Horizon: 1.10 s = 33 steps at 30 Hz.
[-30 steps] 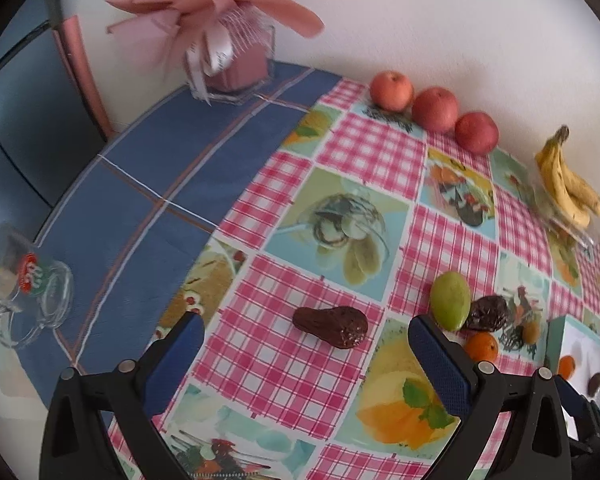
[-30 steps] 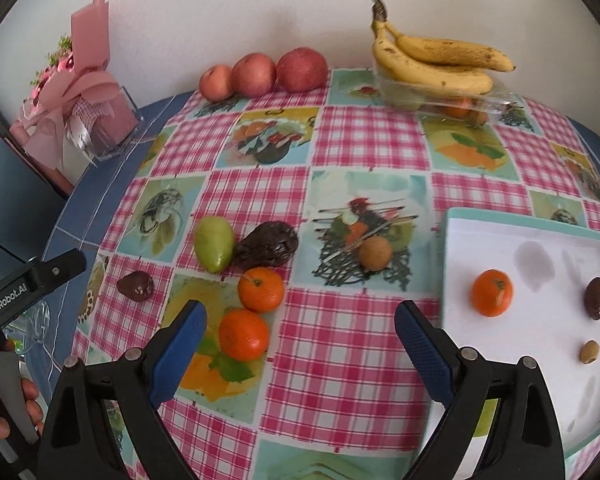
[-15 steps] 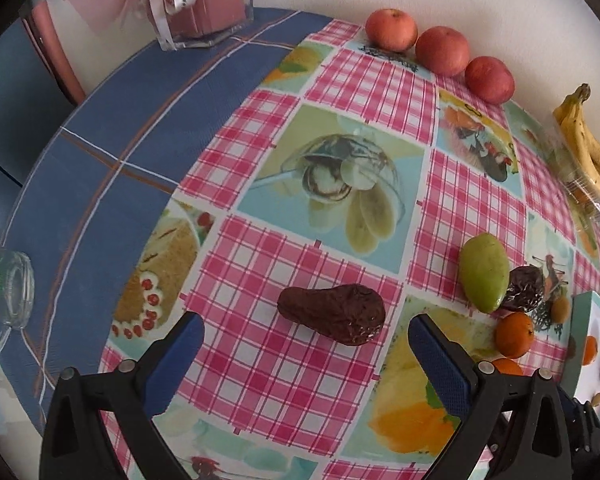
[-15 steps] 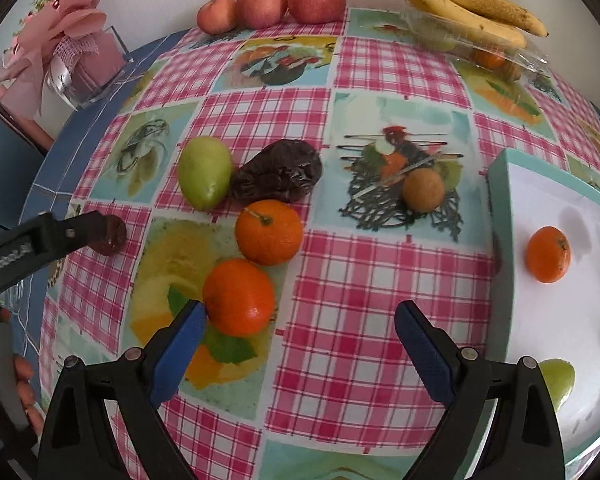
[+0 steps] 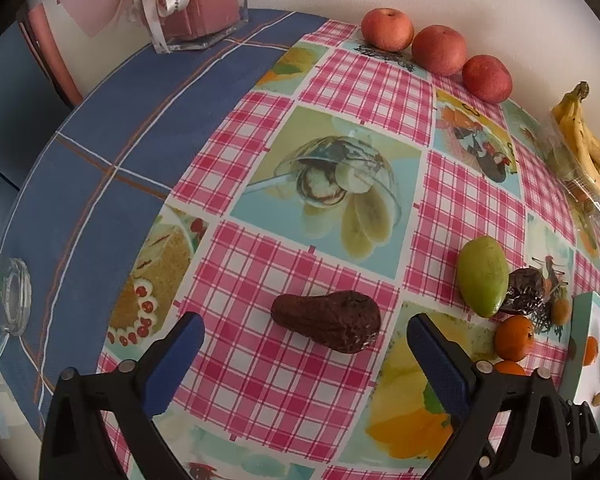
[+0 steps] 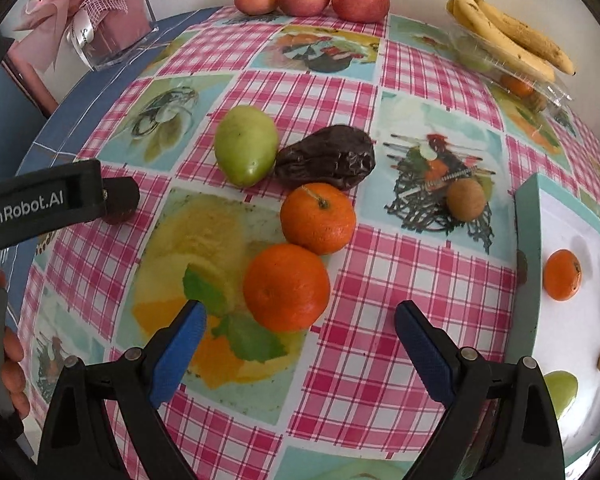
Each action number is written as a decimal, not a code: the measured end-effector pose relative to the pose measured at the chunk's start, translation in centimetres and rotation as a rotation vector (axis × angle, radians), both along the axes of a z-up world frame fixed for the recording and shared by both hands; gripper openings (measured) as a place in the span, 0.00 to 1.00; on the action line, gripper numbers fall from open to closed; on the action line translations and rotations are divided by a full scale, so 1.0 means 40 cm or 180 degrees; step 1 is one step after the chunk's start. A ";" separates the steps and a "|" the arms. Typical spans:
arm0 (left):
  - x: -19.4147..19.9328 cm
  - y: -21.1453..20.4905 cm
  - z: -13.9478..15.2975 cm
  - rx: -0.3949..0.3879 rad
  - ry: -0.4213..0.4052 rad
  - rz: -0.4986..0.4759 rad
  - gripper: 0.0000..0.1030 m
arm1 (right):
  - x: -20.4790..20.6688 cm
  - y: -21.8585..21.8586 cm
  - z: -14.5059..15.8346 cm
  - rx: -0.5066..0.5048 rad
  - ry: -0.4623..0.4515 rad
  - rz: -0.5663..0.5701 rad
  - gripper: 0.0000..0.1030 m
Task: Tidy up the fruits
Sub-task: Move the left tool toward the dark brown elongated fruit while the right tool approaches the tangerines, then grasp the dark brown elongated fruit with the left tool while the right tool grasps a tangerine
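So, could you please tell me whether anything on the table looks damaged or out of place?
Two dark, shrivelled fruits look past their best: one lies alone between the open left claw fingers, another touches the green fruit. A glass mug lies on its side at the table's edge.

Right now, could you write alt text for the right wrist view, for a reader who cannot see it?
The open right gripper points at the nearer round orange mandarin on a pink checked tablecloth, its blue fingers on either side of it but not touching. Behind lie a second mandarin, a wrinkled dark brown fruit and a green oval fruit; a white tray sits right.
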State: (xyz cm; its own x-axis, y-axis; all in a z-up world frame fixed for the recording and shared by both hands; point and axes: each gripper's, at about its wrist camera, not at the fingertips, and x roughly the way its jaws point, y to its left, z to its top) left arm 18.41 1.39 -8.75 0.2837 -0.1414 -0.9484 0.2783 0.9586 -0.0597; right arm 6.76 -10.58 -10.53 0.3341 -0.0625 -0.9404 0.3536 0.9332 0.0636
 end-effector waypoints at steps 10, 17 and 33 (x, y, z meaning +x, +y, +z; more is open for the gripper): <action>-0.004 -0.012 0.011 -0.0135 0.0030 -0.0045 0.57 | -0.003 -0.014 0.026 0.0047 -0.0082 0.0005 0.47; -0.008 -0.021 0.015 -0.0163 0.0018 -0.0074 0.37 | -0.005 -0.012 0.065 0.0074 -0.0207 -0.0011 0.39; -0.055 -0.002 0.189 -0.0430 -0.0498 -0.0162 0.37 | -0.062 -0.079 0.185 0.0017 -0.0634 -0.0231 0.39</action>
